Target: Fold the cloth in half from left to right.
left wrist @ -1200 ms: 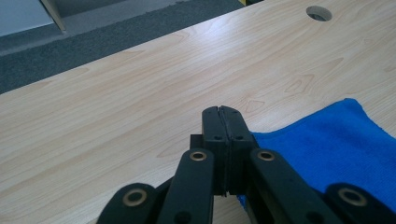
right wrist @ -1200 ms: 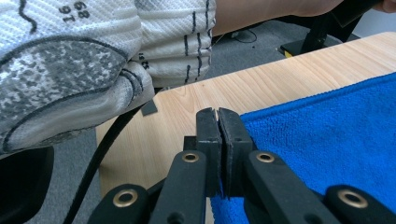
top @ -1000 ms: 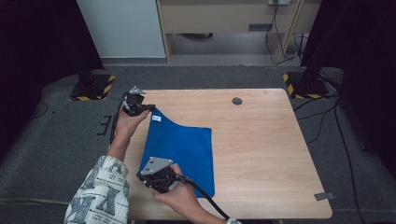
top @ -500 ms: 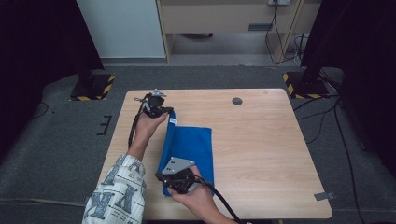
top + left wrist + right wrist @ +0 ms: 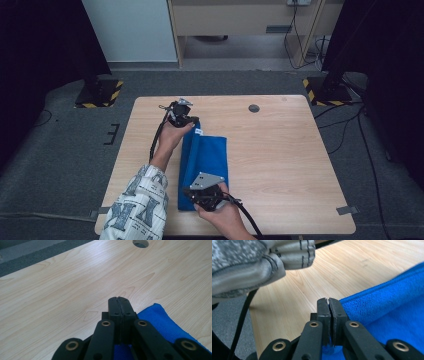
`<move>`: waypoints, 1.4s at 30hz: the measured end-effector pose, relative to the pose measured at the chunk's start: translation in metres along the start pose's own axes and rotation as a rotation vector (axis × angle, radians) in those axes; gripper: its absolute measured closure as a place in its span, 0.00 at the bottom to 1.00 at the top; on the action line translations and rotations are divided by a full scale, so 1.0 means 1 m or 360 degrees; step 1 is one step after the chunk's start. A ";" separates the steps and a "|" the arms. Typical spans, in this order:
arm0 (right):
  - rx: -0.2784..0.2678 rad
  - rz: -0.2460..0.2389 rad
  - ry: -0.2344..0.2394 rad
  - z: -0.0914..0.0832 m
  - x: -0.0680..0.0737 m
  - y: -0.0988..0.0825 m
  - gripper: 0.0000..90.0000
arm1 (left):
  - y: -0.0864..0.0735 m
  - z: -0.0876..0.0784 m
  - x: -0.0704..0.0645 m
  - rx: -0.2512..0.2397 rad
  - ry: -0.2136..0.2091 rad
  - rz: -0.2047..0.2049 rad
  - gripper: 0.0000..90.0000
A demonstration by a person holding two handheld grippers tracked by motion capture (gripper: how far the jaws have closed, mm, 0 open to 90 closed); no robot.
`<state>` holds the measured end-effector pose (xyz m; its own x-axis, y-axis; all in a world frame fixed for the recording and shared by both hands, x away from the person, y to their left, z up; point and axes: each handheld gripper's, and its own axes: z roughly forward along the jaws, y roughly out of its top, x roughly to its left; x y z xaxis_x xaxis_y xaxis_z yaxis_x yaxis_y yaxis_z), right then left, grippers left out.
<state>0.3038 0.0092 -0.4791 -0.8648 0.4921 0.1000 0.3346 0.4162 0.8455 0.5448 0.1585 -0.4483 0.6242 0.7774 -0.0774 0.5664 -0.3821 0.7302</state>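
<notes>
While both tools stay out of play as anything but clamps, the job is to carry the lifted edge of the blue cloth (image 5: 212,155) across and lay it down square. The cloth lies on the table (image 5: 280,150) a little left of its middle, folded into a narrow strip that runs from 12 o'clock to 6 o'clock. The left tool (image 5: 181,116) is clenched on the corner at the strip's 12 o'clock end; in the left gripper view its jaws stand pressed together with blue fabric tucked at their root. The right tool (image 5: 204,196) grips the corner at the 6 o'clock end, and the right gripper view shows the same tight pinch with the fabric bunched below the jaws.

To do this fold well, I judge that both hands should travel toward 3 o'clock at an even pace, so the carried edge stays parallel to the edge beneath it. Keep the cloth lightly taut between the two corners to avoid a sagging middle. Lower both corners together onto the matching corners below, and only release once the layers rest flat.
</notes>
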 end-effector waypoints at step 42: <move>0.0082 0.0044 -0.0066 -0.032 -0.016 -0.036 0.98 | -0.006 0.038 -0.035 0.0079 -0.0087 0.0027 0.99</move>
<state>0.2940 -0.0380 -0.4941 -0.8391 0.5346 0.1004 0.3779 0.4402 0.8145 0.5402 0.1148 -0.4754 0.6618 0.7426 -0.1032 0.5805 -0.4204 0.6973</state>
